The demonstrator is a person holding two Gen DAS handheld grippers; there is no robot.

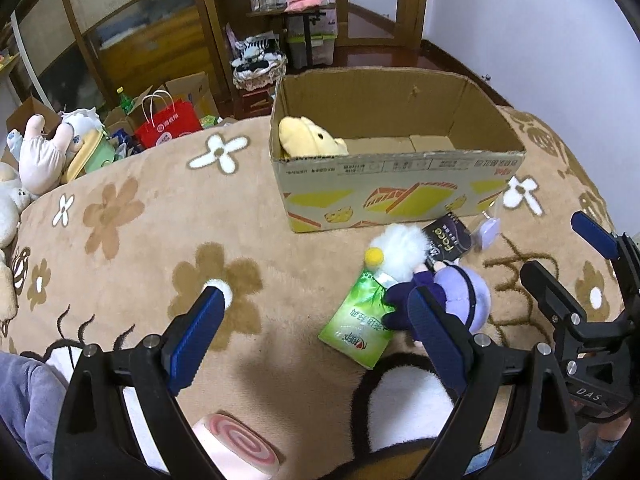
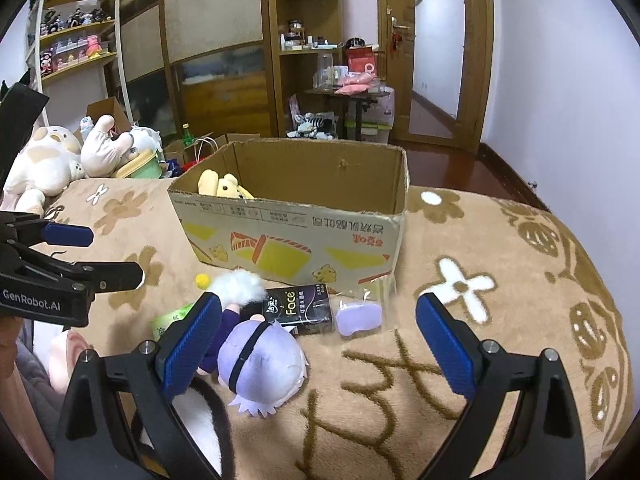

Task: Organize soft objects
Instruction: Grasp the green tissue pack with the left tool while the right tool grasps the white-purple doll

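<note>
A purple-haired plush doll (image 2: 260,364) lies on the brown flowered blanket, also in the left wrist view (image 1: 460,296). A white fluffy toy with a yellow pompom (image 1: 400,254) lies beside it. An open cardboard box (image 2: 296,224) behind them holds a yellow plush (image 2: 222,186). My right gripper (image 2: 320,340) is open, its left finger beside the doll. My left gripper (image 1: 320,320) is open and empty, its right finger against the doll. The right gripper shows at the right edge of the left wrist view (image 1: 576,256).
A green tissue pack (image 1: 358,326), a black "Face" tissue pack (image 2: 306,310) and a small purple bagged item (image 2: 358,316) lie near the doll. A black-and-white plush (image 1: 396,404) and pink swirl plush (image 1: 236,440) lie close. Plush toys (image 2: 52,160) pile at left.
</note>
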